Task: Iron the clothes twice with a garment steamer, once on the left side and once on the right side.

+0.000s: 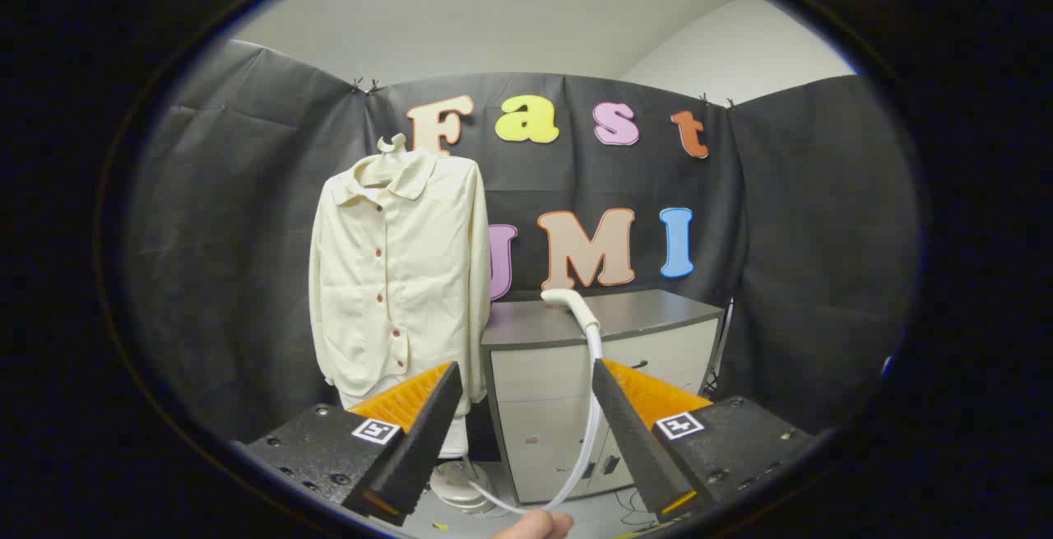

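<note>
Tool (520,374) open, gripping nothing; steamer head (568,302) rests on desk (650,317) for pickup; shirt (399,267) hangs upright for steaming.

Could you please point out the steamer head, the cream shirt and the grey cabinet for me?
steamer head (566,300): gripper view, on its curved nozzle lying on the cabinet top.
cream shirt (403,276): gripper view, on its buttoned front.
grey cabinet (543,407): gripper view, on its pale front panel.

One shirt (401,276) (four buttons visible), one steamer head (569,305), one hose (586,432), one cabinet (576,391)
</note>
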